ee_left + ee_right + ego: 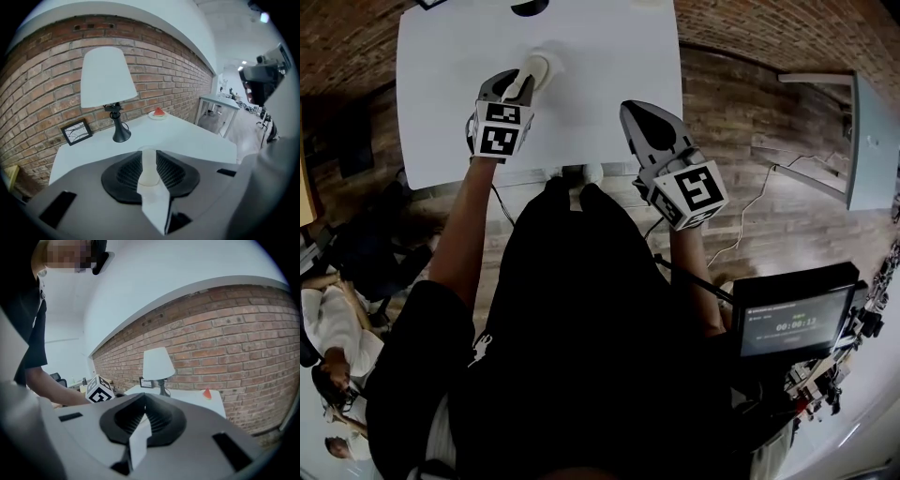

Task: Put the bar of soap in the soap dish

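A pale, rounded bar of soap (540, 67) sticks out of my left gripper (528, 82), held a little above the white table (609, 84). In the left gripper view the soap (149, 172) stands edge-on between the ribbed pads of the left gripper (149, 154), which press on it from both sides. A small white dish with something red on it (158, 114) sits at the table's far corner by the brick wall. My right gripper (632, 109) hovers over the table's near right edge, jaws together and empty; its own view shows the right gripper (143, 405) the same way.
A lamp with a white shade (105, 79) and a black base stands at the back of the table, next to a small picture frame (77, 131). A monitor (792, 323) stands at the right on the floor side, and people sit at the lower left.
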`<control>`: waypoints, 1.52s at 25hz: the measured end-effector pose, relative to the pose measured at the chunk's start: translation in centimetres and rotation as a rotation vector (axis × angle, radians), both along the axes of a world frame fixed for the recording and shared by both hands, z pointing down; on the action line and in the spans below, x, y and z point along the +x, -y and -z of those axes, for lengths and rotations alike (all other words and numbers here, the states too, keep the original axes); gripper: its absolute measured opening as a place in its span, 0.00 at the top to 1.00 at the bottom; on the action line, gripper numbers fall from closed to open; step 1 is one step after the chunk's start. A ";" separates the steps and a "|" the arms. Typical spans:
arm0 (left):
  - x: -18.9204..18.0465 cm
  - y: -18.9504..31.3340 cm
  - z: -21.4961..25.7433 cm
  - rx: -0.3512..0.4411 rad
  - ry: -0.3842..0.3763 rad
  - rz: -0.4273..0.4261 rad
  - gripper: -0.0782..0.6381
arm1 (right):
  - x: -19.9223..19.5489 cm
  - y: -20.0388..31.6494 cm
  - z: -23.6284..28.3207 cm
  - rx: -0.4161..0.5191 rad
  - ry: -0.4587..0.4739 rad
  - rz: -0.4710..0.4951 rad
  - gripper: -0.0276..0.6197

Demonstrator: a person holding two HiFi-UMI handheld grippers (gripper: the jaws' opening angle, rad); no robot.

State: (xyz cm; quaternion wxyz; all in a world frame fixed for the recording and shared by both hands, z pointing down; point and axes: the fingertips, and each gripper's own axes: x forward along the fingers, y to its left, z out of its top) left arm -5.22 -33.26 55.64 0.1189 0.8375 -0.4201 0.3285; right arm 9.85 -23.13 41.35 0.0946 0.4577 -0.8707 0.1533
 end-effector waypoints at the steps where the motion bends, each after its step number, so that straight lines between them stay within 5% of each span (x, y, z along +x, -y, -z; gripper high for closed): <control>1: -0.1 -0.2 0.9 0.005 -0.007 0.012 0.77 | -0.1 0.0 0.5 0.008 0.003 0.010 0.95; 9: -0.7 -2.1 4.8 0.049 -0.059 0.068 0.88 | -0.8 -0.5 2.4 0.043 0.020 0.063 0.95; 38: 0.5 -8.7 20.2 0.283 -0.338 0.142 0.88 | -2.3 -1.1 8.3 0.214 0.045 0.187 0.95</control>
